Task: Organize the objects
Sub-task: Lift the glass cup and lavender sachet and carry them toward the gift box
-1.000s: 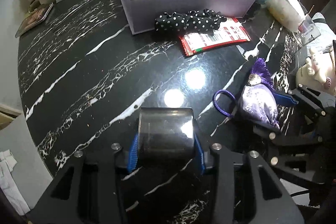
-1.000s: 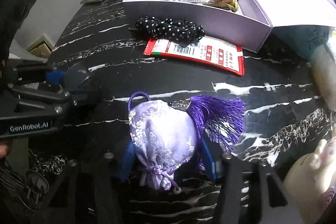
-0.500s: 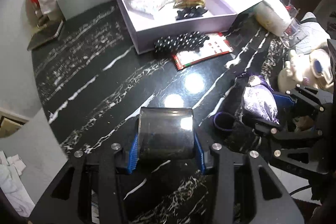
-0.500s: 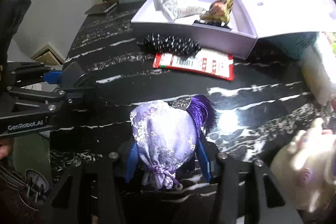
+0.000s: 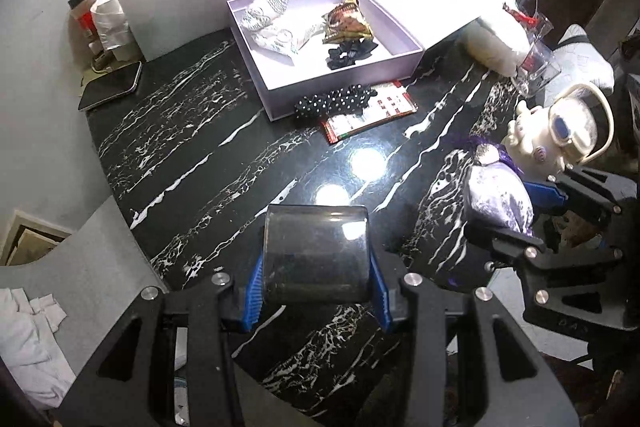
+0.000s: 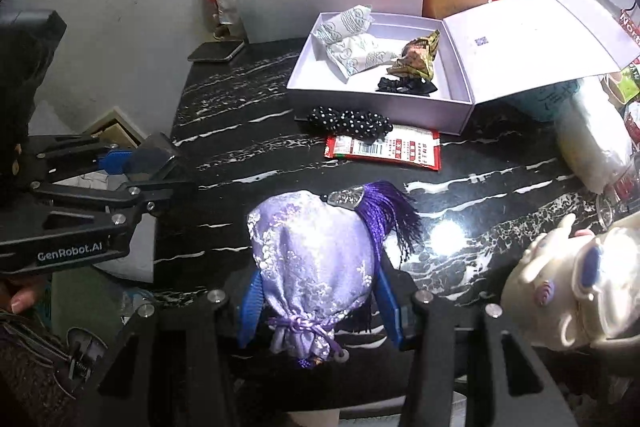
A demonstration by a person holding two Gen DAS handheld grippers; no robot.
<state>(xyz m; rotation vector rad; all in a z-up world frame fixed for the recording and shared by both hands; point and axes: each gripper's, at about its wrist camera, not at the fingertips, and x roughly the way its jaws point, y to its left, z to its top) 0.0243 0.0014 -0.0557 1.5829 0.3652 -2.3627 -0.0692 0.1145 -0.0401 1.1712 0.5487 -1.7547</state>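
Left gripper [image 5: 316, 301] clamps a dark block [image 5: 316, 253] | right gripper [image 6: 320, 301] clamps a purple pouch [image 6: 312, 267] | both above the black table [image 5: 208, 155] | open box [image 5: 400, 55] behind

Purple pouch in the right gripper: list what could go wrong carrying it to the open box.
1. The pouch is soft silk, so it may slip from the jaws.
2. Its tassel hangs loose and could snag the box wall.
3. The dotted scrunchie lies against the box front; a low approach might drag it.

Sachet's [image 6: 316, 259] cord loop hidden — packet [image 6: 394, 149] print illegible.
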